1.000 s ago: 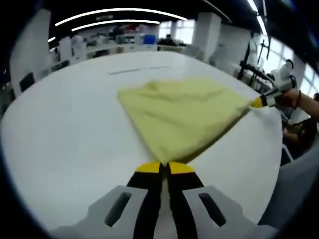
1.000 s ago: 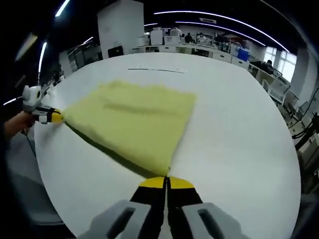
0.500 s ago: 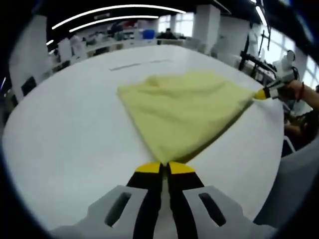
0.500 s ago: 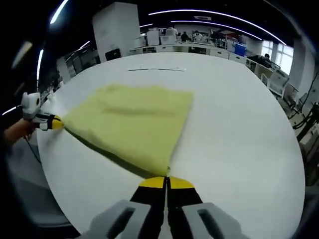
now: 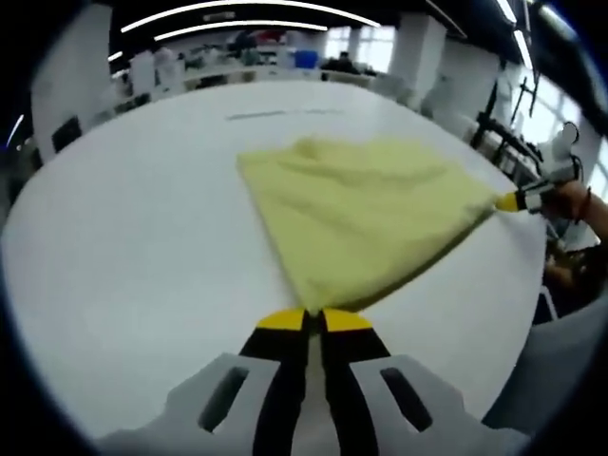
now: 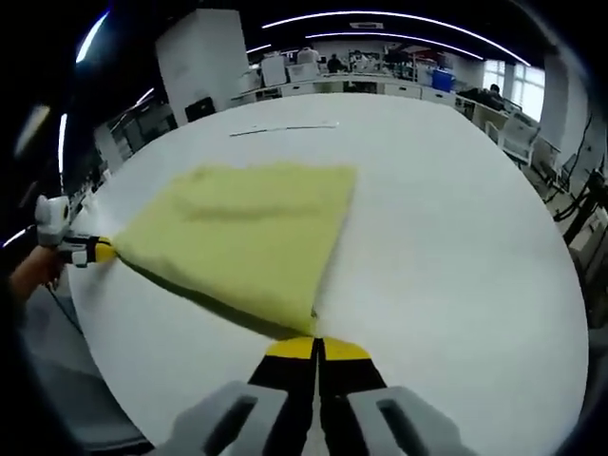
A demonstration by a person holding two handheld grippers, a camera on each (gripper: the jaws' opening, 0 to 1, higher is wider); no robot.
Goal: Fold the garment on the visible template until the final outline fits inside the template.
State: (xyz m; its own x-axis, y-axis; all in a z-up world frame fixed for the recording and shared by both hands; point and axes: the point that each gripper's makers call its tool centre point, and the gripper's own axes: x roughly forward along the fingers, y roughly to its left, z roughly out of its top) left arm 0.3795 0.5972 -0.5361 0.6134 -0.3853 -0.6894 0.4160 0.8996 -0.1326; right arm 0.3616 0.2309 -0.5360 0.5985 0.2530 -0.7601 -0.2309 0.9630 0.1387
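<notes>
Left gripper view, bottom centre: left gripper (image 5: 314,320) with black jaws and yellow tips pressed together, pinching one near corner of the yellow cloth (image 5: 366,223)

Right gripper view, bottom centre: right gripper (image 6: 316,348) the same, jaws closed tight on the other near corner of the cloth (image 6: 242,237)

Each gripper also visible from the other's camera: right gripper at the right edge of the left gripper view, yellow tip at the cloth's far right corner, a hand (image 5: 577,198) behind it; left gripper at the left edge of the right gripper view, tip at the cloth's left corner, a hand (image 6: 36,269) behind it

Near edge of the cloth drawn taut between the two tips and apparently raised off the white table (image 5: 123,247), judging by the dark shadow band beneath it in the right gripper view; likely held so to keep the edge straight and free of wrinkles while carrying it over for a fold

Middle of both frames: rest of the cloth spreading away from the jaws, lying on the table, slightly rumpled, far corners resting flat, well inside the table's edge

Upper centre, beyond the cloth: a thin dark line (image 6: 283,128) on the table, apart from the cloth's far edge; perhaps part of the template, too faint to tell, and no full outline made out

Top of both frames: desks, a pillar, long ceiling lights

Judged as mid-fold, final outline not yet reached
</notes>
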